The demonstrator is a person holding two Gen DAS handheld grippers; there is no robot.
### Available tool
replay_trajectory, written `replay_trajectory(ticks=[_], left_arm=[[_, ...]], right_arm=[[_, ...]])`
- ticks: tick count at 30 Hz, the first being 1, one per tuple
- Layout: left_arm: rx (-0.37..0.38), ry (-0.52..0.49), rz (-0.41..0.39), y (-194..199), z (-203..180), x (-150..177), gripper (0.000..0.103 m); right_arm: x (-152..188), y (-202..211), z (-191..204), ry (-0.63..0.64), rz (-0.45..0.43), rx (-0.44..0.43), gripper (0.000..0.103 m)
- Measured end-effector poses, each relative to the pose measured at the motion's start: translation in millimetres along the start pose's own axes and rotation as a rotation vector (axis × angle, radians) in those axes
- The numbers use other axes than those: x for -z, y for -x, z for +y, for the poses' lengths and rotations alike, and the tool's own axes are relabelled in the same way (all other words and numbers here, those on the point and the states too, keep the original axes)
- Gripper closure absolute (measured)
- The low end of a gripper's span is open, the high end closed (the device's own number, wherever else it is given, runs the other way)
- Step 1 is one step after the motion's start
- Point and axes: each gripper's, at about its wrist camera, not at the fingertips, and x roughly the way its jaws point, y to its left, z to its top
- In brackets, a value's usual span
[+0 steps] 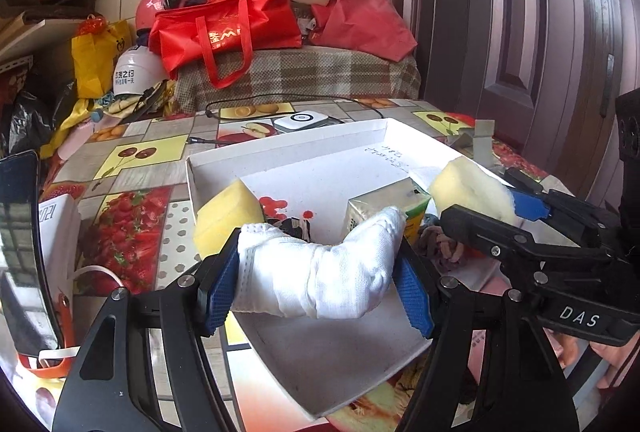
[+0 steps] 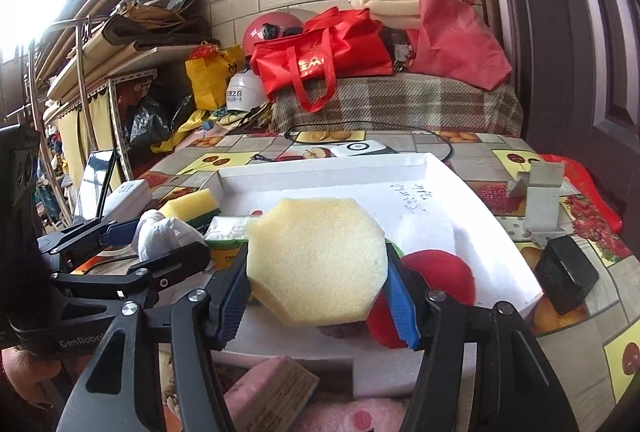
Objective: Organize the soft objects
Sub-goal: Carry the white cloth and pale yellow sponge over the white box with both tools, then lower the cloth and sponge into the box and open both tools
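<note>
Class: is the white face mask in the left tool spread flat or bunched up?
Bunched up. The white face mask is squeezed into a crumpled roll between the left tool's blue pads.

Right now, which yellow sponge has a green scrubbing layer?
The rectangular sponge lying free beside the white tray; the octagonal sponge in the right tongs is plain yellow.

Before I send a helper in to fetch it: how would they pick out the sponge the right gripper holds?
Find the shallow white tray on the fruit-print tablecloth. Above its near end, the right gripper is shut on a pale yellow foam sponge. Unlike the rectangular yellow sponge with a green layer by the tray's left rim, it has cut corners, roughly octagonal.
</note>
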Motion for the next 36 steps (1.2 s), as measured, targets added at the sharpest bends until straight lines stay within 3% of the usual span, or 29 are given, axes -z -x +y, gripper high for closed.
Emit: replay_trajectory(ticks=[6,13,25,28,31,36], left_arm=[[-0.026,0.044,0.055,-23.8,8.8,-7.7,0.033],[-0.064,0.096,0.023,-28.4,18.9,-13.5,0.033],[-0.130,0.010,-0.040,-24.8,2.3,-18.3,0.031],[-0.144,0.030,-0.030,-27.0,6.7,-17.9,0.028],[-0.153,0.072,-0.053,-22.0,13.7,-17.0,0.020],[-0.206,0.107,-0.090,-14.2,18.7,-15.5,0.000]], right_arm=[[-4.3,-23.8,-9.7,-0.054,0.075,0.005,0.042],[-9.4,-27.2,-10.8,-0.068,0.050,0.073,0.042],[-11.7,-29.6,-9.7,-0.053,0.050,0.092,0.041],[-11.2,-31.6,-8.6,-0.050,0.060,0.088,0.038],[-11.2,-29.2,-6.7,-0.041,0.047,0.098,0.020],[-11.3,-20.2,-3.7,-0.026,-0.003,0.110,0.018]])
